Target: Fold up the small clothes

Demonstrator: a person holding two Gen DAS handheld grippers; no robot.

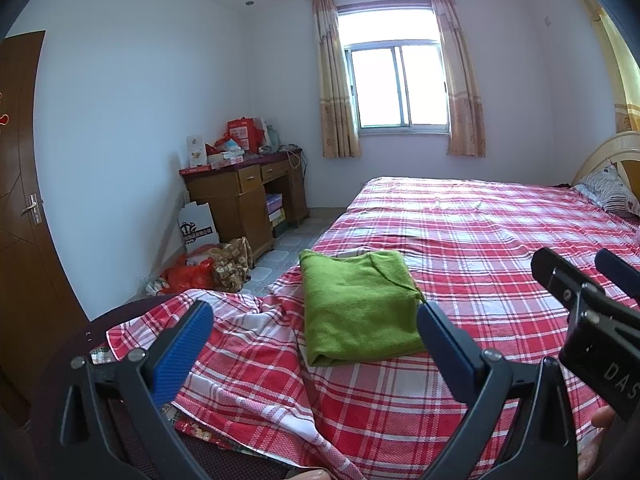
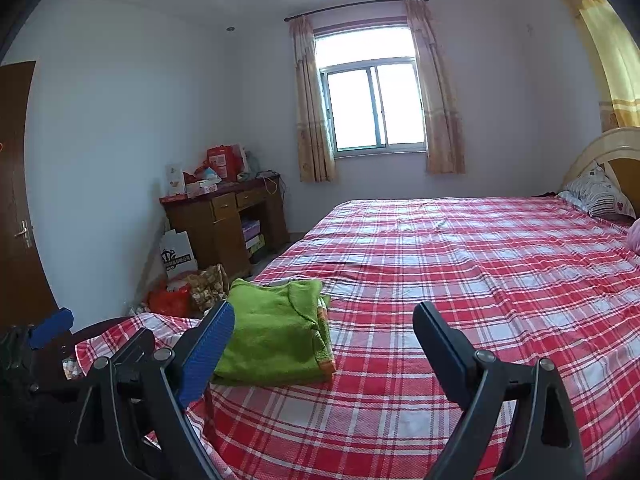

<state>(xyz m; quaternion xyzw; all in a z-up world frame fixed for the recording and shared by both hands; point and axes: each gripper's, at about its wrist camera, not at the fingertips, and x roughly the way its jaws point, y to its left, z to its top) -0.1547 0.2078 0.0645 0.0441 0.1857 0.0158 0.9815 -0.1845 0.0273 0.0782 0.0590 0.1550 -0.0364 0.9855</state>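
Fleecy green garment folded rectangular on plaid sheet; tools spread.

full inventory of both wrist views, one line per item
green garment: 1, green, folded, on the bed's near corner
bed sheet: 1, red-white plaid, covers the bed
pillow: 1, striped, by the headboard
headboard: 1, cream, far right
desk: 1, brown wood, left corner, cluttered with boxes
paper bag: 1, white, on the floor beside the desk
red plastic bag: 1, on the floor
window: 1, curtains either side
door: 1, brown, far left
left gripper: blue-padded jaws open, empty
right gripper: jaws open, empty
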